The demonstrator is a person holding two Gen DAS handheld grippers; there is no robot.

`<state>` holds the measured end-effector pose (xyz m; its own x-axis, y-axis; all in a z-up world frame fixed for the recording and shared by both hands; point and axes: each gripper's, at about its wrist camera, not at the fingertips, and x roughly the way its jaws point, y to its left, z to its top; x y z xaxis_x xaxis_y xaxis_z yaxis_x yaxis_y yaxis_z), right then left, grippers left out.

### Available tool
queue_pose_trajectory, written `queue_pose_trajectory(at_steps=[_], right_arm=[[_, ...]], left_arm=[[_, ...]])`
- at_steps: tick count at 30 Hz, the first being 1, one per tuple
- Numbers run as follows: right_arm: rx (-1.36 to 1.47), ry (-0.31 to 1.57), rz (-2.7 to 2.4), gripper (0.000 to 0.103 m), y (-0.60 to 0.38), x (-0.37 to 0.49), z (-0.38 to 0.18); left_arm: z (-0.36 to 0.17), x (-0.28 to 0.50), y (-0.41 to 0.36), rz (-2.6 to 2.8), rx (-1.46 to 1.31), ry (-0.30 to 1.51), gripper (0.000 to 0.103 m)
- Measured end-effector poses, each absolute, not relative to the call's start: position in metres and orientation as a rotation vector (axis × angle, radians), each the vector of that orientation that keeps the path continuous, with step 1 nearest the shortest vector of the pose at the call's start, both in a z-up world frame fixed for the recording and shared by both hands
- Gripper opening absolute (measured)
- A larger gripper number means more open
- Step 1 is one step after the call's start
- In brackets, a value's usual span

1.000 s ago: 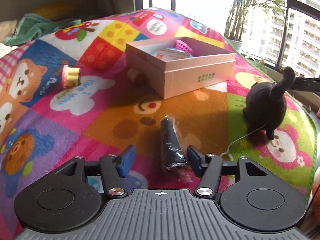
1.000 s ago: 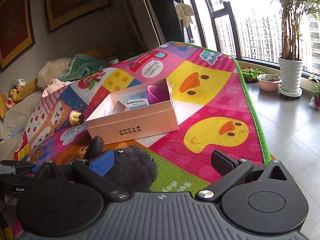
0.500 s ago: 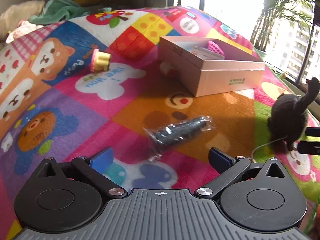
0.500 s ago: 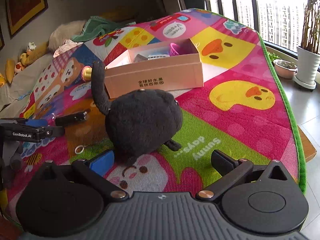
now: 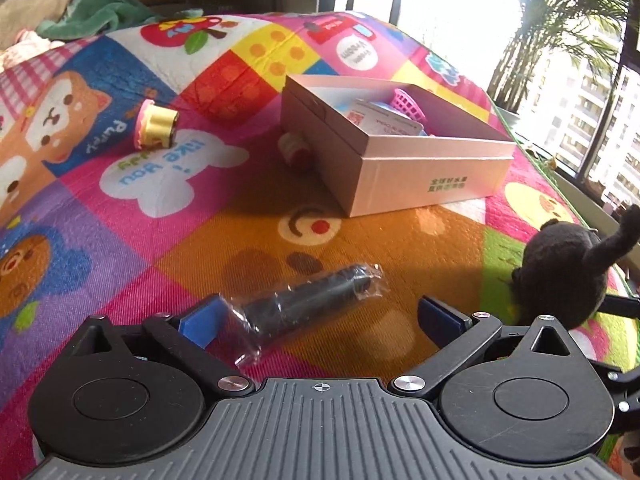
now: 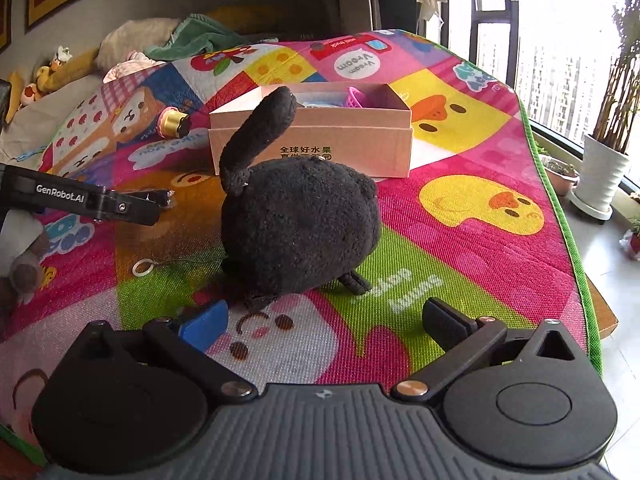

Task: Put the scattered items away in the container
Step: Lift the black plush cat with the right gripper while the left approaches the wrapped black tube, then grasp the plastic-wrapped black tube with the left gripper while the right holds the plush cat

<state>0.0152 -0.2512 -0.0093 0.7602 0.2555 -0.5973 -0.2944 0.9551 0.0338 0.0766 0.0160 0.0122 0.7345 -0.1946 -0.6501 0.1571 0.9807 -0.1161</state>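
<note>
One pink box (image 5: pixel 400 176), one black fluffy toy (image 6: pixel 300 224), one dark tube in a clear bag (image 5: pixel 308 300). One gold cupcake toy (image 5: pixel 156 128). Two grippers (image 5: pixel 320 316) (image 6: pixel 320 320).

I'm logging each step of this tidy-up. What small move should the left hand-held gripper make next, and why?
Probably ease the left hand-held gripper forward so the wrapped black tube sits between its fingers. Its jaws have just been opening and stand wide; the tube lies loose on the mat, slanted, one end near the blue pad, outside the pink box.
</note>
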Motion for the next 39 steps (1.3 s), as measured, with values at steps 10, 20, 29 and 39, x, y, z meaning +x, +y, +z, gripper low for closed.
queue_pose_trajectory(at_steps=[10, 20, 29, 39], right_arm=[[-0.069, 0.611, 0.297, 0.103, -0.251, 0.011, -0.012], [-0.070, 0.581, 0.297, 0.103, -0.251, 0.008, -0.015], [-0.070, 0.575, 0.296, 0.103, -0.250, 0.007, -0.015], [-0.068, 0.567, 0.295, 0.103, -0.251, 0.006, -0.016]], left_arm=[[0.010, 0.086, -0.004, -0.133, 0.015, 0.732, 0.103], [0.020, 0.051, 0.014, -0.222, -0.110, 0.790, 0.103], [0.015, 0.074, 0.002, -0.247, -0.038, 0.775, 0.103], [0.012, 0.082, 0.038, -0.060, 0.118, 0.752, 0.103]])
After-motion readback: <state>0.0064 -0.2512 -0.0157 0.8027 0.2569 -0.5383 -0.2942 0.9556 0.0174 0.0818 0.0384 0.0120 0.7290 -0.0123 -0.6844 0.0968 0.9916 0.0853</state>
